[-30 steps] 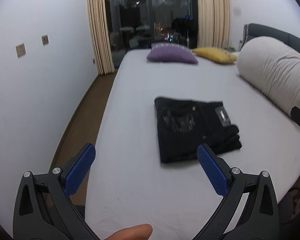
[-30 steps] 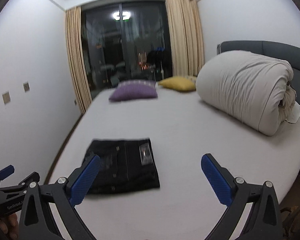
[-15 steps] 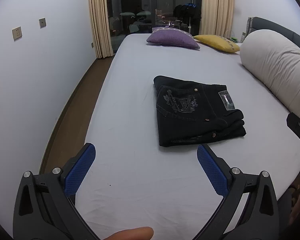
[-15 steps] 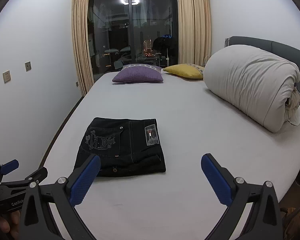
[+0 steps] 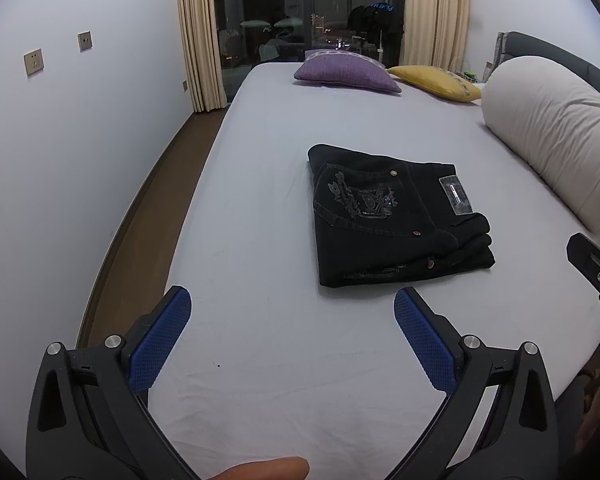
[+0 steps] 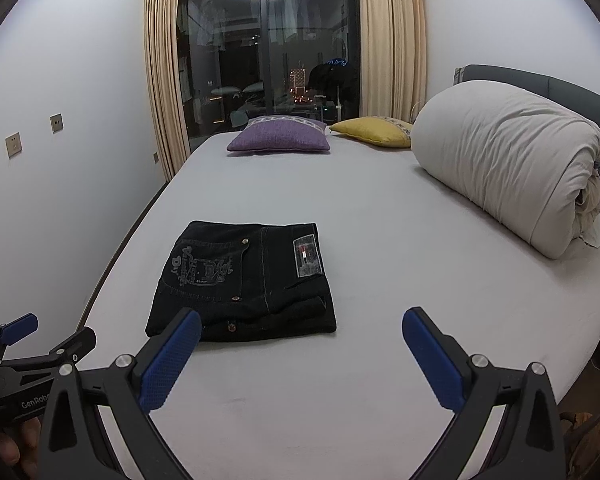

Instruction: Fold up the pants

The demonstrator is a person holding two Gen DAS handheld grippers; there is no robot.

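Black jeans lie folded into a compact rectangle on the white bed, back pocket embroidery and a grey label facing up. They also show in the right wrist view. My left gripper is open and empty, held above the bed short of the jeans' near edge. My right gripper is open and empty, just in front of the jeans' near edge. The left gripper shows at the lower left of the right wrist view.
A rolled cream duvet lies along the bed's right side by a dark headboard. A purple cushion and a yellow cushion sit at the far end. A wall and a strip of brown floor run along the left.
Both grippers have tilted and shifted a little, so the jeans sit slightly differently in each view. The jeans have not moved. Both grippers stayed open.
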